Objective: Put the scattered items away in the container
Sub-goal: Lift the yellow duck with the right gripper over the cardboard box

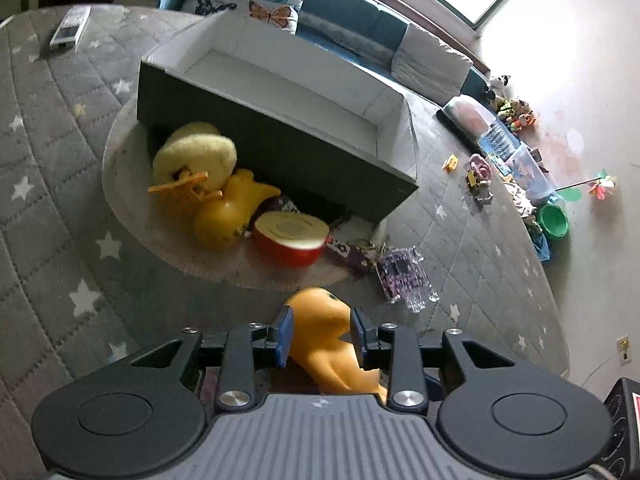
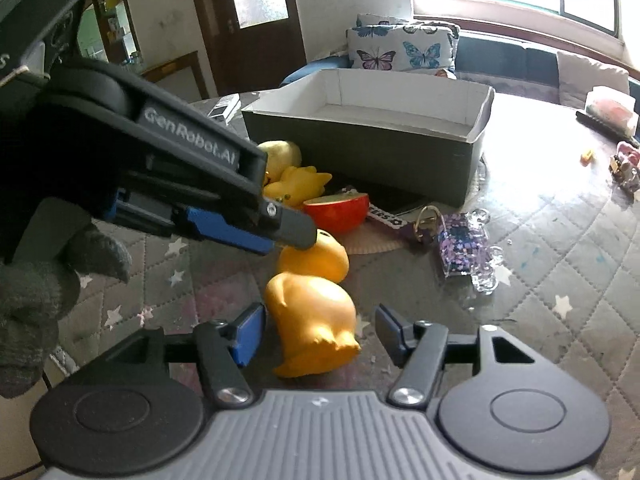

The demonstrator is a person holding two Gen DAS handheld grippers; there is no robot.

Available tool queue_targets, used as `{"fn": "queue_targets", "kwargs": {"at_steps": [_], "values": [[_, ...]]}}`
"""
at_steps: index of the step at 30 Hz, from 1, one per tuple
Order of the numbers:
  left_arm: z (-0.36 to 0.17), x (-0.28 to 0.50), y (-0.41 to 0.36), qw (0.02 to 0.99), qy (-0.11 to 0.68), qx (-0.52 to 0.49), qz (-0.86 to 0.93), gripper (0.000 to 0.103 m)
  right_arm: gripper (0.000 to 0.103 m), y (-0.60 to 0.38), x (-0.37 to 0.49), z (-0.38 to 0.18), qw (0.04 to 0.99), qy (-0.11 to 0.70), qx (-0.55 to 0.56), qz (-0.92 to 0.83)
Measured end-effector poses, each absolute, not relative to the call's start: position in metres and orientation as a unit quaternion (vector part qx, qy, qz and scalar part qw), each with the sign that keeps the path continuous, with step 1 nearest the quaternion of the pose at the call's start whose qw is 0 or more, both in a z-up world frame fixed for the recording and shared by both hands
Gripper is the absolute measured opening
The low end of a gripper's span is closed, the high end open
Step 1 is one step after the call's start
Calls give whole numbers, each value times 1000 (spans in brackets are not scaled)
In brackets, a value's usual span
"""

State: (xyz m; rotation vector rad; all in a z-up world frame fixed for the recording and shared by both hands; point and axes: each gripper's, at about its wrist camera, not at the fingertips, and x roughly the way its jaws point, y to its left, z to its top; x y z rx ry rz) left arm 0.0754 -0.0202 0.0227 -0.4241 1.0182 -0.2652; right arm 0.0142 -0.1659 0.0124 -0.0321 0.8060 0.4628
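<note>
An orange rubber duck point(image 1: 320, 320) lies on the grey quilted floor mat, in front of the dark grey box with a white inside point(image 1: 280, 148). My left gripper point(image 1: 321, 334) is shut on the duck's head end, both blue pads against it. In the right wrist view the left gripper point(image 2: 294, 232) reaches in from the left onto the duck point(image 2: 312, 304). My right gripper point(image 2: 320, 332) stands open around the duck's body, pads apart from it. The box point(image 2: 360, 148) sits behind and holds nothing I can see.
By the box wall lie a yellow plush duck point(image 1: 196, 152), a yellow rubber duck point(image 1: 228, 216), a red half-apple toy point(image 1: 290, 240) and a purple glitter pouch point(image 1: 402, 276). A remote point(image 1: 70, 28) lies far left. A gloved hand point(image 2: 32, 300) holds the left gripper. A sofa stands behind.
</note>
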Motion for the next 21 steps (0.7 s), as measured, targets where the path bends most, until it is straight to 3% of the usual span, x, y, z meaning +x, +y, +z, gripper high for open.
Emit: {"fn": "queue_targets", "kwargs": {"at_steps": [5, 12, 21], "values": [[19, 73, -23, 842, 485, -205, -115, 35, 61, -163, 16, 10, 892, 392, -19, 224], [10, 73, -17, 831, 496, -232, -103, 38, 45, -160, 19, 6, 891, 395, -16, 223], [7, 83, -18, 828, 499, -234, -102, 39, 43, -160, 22, 2, 893, 394, -10, 218]]}}
